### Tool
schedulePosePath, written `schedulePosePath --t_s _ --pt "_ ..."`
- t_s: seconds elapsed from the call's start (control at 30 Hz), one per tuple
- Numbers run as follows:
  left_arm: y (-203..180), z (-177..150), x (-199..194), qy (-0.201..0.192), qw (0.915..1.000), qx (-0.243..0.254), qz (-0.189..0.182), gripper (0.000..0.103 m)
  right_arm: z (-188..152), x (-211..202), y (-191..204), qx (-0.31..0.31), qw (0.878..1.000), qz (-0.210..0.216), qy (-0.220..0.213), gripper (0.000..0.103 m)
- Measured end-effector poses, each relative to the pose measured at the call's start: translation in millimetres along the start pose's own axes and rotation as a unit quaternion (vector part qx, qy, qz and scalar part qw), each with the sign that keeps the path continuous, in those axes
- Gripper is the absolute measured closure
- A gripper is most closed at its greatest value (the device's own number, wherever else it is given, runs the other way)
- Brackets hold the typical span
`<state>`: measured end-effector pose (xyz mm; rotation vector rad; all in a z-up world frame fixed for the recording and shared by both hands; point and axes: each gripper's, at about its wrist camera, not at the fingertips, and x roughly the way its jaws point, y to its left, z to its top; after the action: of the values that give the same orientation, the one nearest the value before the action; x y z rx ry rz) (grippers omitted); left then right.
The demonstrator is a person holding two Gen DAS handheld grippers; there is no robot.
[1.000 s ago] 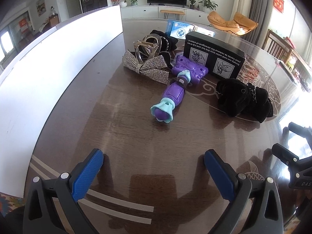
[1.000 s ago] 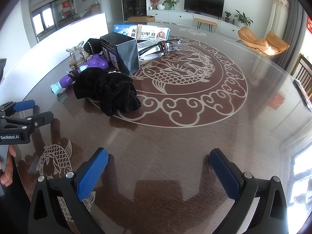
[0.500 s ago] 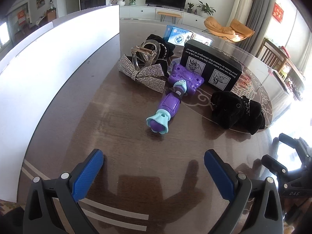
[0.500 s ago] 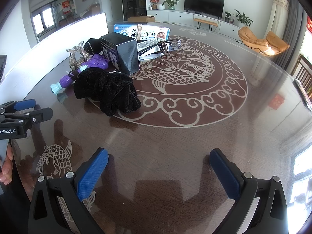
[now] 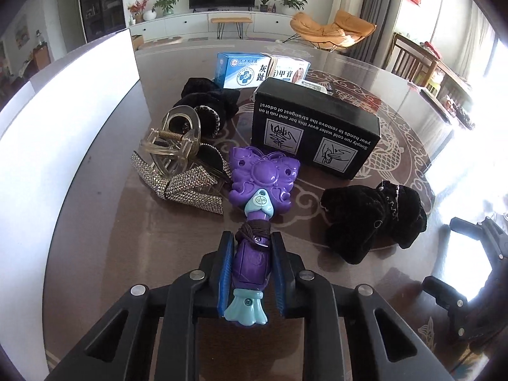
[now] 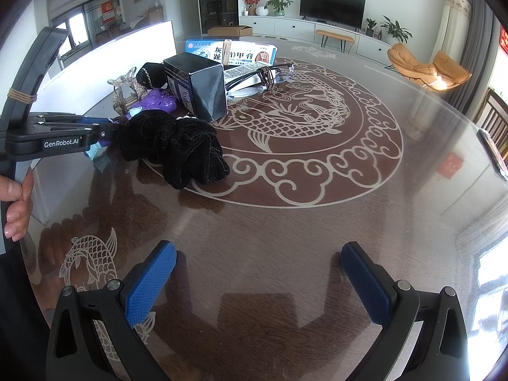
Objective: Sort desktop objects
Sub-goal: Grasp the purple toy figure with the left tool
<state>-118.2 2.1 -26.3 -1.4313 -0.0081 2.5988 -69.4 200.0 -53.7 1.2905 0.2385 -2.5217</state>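
Observation:
My left gripper (image 5: 250,244) is shut on the handle of a purple toy mirror (image 5: 254,263) with a butterfly-shaped head (image 5: 265,174) and a teal end; it lies on the table. From the right wrist view the left gripper (image 6: 104,135) reaches in from the left toward the purple toy (image 6: 155,103). A black scrunchie (image 5: 374,219) lies to its right, also in the right wrist view (image 6: 177,149). My right gripper (image 6: 258,260) is open and empty over bare table.
A black box (image 5: 314,133), a rhinestone bow (image 5: 181,184), a clear hair claw (image 5: 176,146), another black scrunchie (image 5: 206,101) and a blue medicine box (image 5: 244,71) lie beyond. Glasses (image 6: 263,76) lie behind the black box. A white board (image 5: 63,120) stands along the left.
My left gripper has moved forward to the purple toy and closed on its handle. The right gripper has stayed still and open.

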Motion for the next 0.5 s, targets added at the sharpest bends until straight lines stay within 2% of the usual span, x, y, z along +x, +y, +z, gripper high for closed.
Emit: schedulePosePath --t_s 0.1,0.17,0.23,0.37,0.43,0.47,0.5 --pt "11 -17 -13 0.013 0.9989 -0.027 -0.036 0.081 0 0 0 0.0 1.0 0.0 0.0 0.0" --pt "18 -29 -24 0.014 0.9981 -0.037 -0.047 0.081 7 3 3 -0.016 1.0 0.027 0.006 0.0" --pt "24 -38 -35 0.01 0.9974 -0.045 -0.055 0.081 26 5 16 -0.053 0.997 0.057 0.015 0.0" --pt "33 -42 -54 -0.009 0.9969 -0.052 -0.059 0.081 75 11 60 -0.156 0.985 0.071 0.001 0.0" --pt "42 -46 -61 -0.012 0.9963 -0.059 -0.062 0.081 90 26 76 -0.189 0.978 0.082 0.02 0.002" --pt "45 -50 -64 -0.014 0.9958 -0.062 -0.065 0.081 95 36 81 -0.198 0.976 0.084 0.043 0.007" --pt "48 -53 -68 -0.017 0.9955 -0.065 -0.067 0.081 96 44 85 -0.203 0.973 0.084 0.063 0.032"
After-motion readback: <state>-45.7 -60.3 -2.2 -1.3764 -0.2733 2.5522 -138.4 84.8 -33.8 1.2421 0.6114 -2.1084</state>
